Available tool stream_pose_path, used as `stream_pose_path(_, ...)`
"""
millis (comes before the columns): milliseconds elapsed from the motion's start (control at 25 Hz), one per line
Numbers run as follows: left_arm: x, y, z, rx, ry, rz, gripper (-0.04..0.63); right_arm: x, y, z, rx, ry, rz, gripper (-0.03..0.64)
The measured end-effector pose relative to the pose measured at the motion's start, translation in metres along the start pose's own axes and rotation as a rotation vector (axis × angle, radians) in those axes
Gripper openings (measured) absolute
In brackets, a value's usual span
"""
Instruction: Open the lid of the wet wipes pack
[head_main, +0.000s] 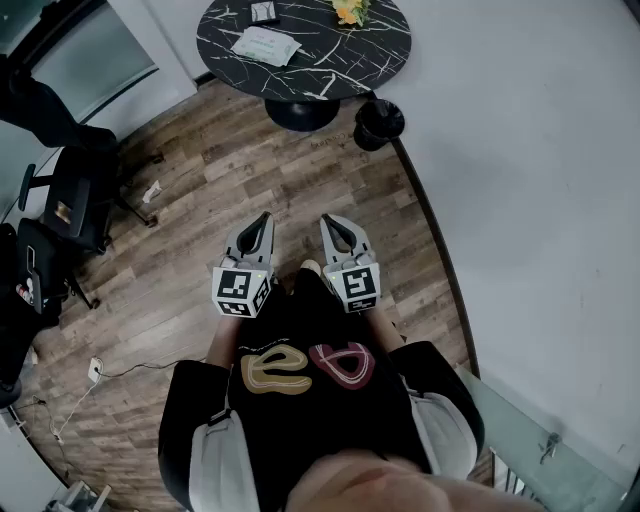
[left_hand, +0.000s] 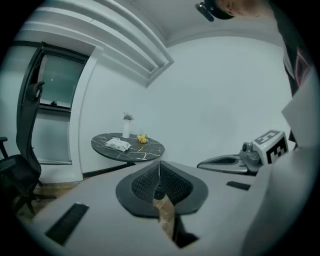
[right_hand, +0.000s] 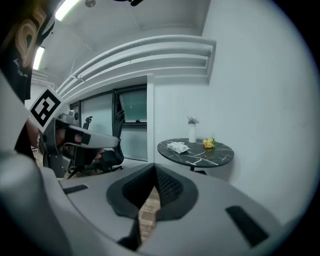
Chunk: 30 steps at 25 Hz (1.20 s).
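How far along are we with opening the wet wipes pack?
Nothing looks done yet. The wet wipes pack lies on the round table, well ahead of both grippers. In hand: nothing; the left gripper and right gripper are shut and empty. Left: approach, steady the pack, open it.

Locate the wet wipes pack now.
Head view, top centre: the white soft wet wipes pack lies on the round black marble table, left of the yellow flowers.
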<state>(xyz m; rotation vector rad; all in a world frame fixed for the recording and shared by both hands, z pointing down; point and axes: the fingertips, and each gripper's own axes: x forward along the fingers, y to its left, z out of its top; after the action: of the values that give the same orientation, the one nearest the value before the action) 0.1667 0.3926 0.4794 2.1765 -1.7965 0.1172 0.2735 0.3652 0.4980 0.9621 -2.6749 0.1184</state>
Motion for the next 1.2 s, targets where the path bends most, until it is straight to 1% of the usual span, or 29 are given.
stream_pose_path(200, -0.009, -0.011, -0.002, 0.020, -0.007, -0.019, 0.018, -0.003, 0.015, 0.005, -0.042, -0.007, 0.028, 0.009)
stream_pose_path(320, -0.007, -0.013, 0.001, 0.020, -0.026, -0.012, 0.018, -0.003, 0.016, 0.005, -0.060, -0.013, 0.045, 0.009)
stream_pose_path(560, -0.003, -0.018, -0.006, -0.005, -0.035, 0.017, 0.018, -0.006, 0.002, 0.005, -0.028, -0.054, 0.060, 0.011)
stream_pose_path(800, 0.009, -0.021, -0.015, -0.038, -0.035, 0.042, 0.018, -0.013, -0.011, -0.009, -0.019, -0.015, 0.078, 0.011)
stream_pose_path(1040, 0.028, -0.023, -0.020, -0.047, -0.033, 0.025, 0.018, -0.010, -0.026, -0.016, -0.020, 0.002, 0.067, 0.012)
stream_pose_path(1200, 0.049, -0.020, -0.020, -0.056, -0.024, -0.015, 0.018, 0.000, -0.038, -0.013, -0.026, 0.011, 0.044, 0.012)
